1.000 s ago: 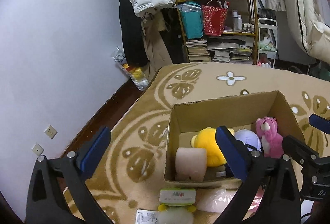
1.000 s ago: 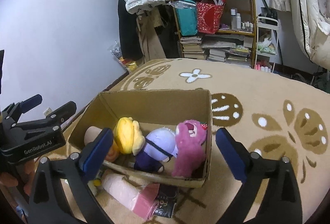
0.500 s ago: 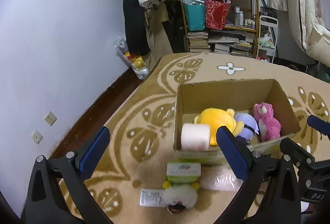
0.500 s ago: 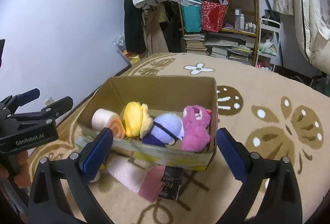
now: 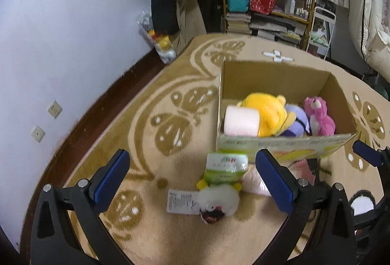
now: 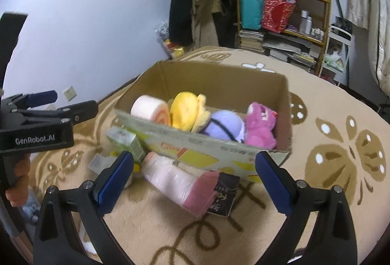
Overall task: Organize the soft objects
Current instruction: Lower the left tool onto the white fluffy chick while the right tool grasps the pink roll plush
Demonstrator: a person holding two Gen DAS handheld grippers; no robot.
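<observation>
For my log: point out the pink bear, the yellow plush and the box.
pink bear (image 6: 259,124), right wrist view, its body.
yellow plush (image 5: 264,111), left wrist view, its back.
box (image 6: 214,79), right wrist view, inner far wall.

The left gripper, jaws spread and empty, hangs above a white plush toy at 6 o'clock, with the cardboard box at 2 o'clock.

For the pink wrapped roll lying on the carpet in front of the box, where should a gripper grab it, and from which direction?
Grip the pink wrapped roll across its round middle, coming down from above with the right gripper, which is open. It lies flat on the carpet beside the cardboard box, so the box side looks blocked and the top stays exposed.
</observation>
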